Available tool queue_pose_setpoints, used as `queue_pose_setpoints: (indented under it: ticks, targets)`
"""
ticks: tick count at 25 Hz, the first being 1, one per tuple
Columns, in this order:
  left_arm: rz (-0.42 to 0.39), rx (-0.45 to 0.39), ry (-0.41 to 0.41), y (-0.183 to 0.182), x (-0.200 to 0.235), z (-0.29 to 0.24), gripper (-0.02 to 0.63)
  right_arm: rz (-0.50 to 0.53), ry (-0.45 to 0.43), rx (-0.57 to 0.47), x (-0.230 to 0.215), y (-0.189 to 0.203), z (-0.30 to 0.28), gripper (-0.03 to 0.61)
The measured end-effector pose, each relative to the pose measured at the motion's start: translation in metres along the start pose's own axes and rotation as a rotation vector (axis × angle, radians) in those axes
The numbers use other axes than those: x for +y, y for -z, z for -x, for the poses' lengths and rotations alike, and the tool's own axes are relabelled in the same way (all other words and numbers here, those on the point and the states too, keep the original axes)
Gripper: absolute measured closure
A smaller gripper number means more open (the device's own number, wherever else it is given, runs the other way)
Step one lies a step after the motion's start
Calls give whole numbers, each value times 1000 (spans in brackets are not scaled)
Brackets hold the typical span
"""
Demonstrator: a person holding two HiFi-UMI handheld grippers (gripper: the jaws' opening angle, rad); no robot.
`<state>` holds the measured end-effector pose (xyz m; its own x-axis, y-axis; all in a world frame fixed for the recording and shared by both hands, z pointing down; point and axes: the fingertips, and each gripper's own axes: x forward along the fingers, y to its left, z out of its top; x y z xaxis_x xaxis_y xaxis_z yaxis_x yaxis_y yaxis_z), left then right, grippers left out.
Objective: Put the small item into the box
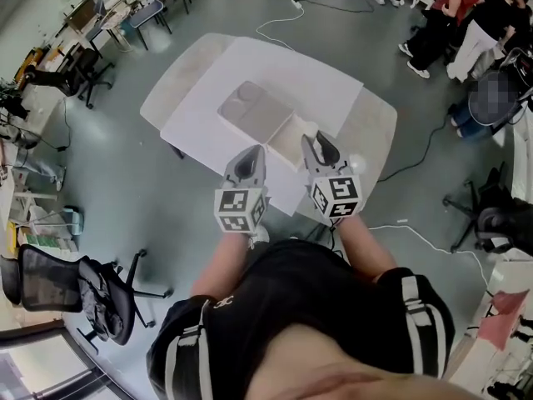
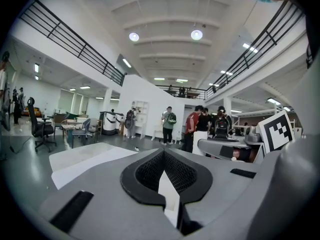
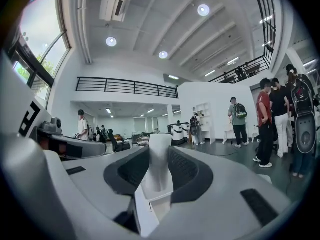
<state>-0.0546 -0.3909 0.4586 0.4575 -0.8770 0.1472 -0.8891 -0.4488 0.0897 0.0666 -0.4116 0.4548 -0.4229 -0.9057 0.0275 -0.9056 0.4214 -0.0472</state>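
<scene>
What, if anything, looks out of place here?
Nothing stands out. The box rests on the table with nothing spilled, and the right gripper grips a white item between its jaws.

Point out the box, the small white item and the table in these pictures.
box (image 1: 254, 112), head view: middle of its top face.
small white item (image 3: 160, 154), right gripper view: its upper half.
table (image 1: 190, 69), head view: bare top, near its far-left corner.

White small item (image 3: 159, 164) upright between jaws; pale flat box (image 1: 254, 111) lies on table (image 1: 333, 90).
</scene>
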Motion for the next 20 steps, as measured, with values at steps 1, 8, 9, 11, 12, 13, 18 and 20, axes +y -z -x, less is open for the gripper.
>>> queue_pose_setpoints:
  ticks: [1, 8, 9, 11, 12, 13, 18, 20]
  targets:
    - [-1, -1, 7, -2, 3, -4, 609, 1, 0, 13, 0, 3, -4, 459]
    - [-10, -3, 43, -12, 26, -31, 609, -6, 32, 96, -9, 30, -39, 459]
    - [-11, -1, 47, -12, 29, -34, 609, -5, 37, 108, -10, 35, -43, 459]
    - [-11, 3, 52, -12, 36, -39, 609, 3, 46, 129, -13, 43, -52, 459]
    - [-9, 5, 52, -12, 40, -41, 609, 8, 49, 140, -13, 47, -57, 459]
    - [-6, 7, 51, -12, 44, -43, 609, 12, 51, 151, -13, 52, -61, 459]
    - [3, 12, 46, -11, 64, -49, 609, 7, 70, 228, -16, 85, -80, 459]
    - [6, 15, 46, -10, 70, -51, 609, 2, 76, 264, -18, 98, -86, 459]
